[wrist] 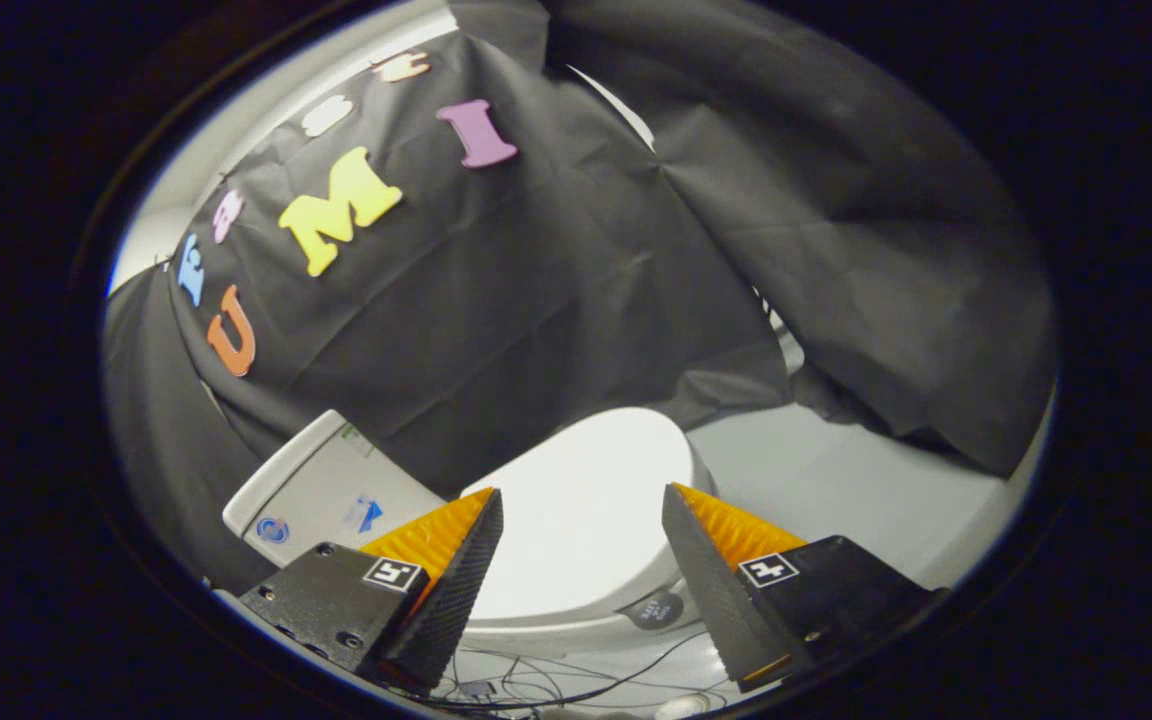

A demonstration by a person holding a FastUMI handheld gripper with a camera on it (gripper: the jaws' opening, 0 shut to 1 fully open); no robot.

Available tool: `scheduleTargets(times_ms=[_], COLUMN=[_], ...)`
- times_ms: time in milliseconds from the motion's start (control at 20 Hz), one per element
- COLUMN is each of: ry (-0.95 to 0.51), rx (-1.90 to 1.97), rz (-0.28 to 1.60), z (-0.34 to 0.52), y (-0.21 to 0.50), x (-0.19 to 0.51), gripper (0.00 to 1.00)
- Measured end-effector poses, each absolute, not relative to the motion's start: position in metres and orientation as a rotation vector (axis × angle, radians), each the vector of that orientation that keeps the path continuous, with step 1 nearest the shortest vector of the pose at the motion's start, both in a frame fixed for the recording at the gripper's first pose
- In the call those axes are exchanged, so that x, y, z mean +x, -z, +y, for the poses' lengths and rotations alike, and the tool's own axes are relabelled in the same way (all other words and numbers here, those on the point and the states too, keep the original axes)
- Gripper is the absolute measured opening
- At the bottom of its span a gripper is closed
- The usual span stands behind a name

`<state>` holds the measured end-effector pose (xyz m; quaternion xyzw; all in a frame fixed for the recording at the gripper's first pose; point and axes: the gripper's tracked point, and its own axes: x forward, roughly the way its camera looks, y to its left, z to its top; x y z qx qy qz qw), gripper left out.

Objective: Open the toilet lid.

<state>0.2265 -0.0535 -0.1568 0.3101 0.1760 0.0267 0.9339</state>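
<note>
A white toilet stands ahead of me, its lid [586,500] lying flat and closed over the bowl. The lid shows between and beyond my two fingers. The white tank [321,490] rises to the left, behind the left finger. My gripper [581,515] is open, with its orange-and-black fingers [456,570] spread wide and nothing between them. The fingers hover above the lid and do not touch it. A round dark button [654,608] sits on the toilet's rim near the right finger.
Black cloth walls hang behind and to the right of the toilet. A pale grey floor [856,480] stretches to the right of the bowl. Thin black cables [556,685] lie on the floor below the fingers.
</note>
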Motion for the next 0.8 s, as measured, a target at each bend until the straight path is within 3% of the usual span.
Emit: scheduleTargets(times_ms=[500, 800], ry=[-0.037, -0.032], rx=[0.978, 1.020], rz=[0.613, 0.678], z=[-0.041, -0.034], y=[0.252, 0.277], x=[0.220, 0.216], gripper=[0.97, 0.84])
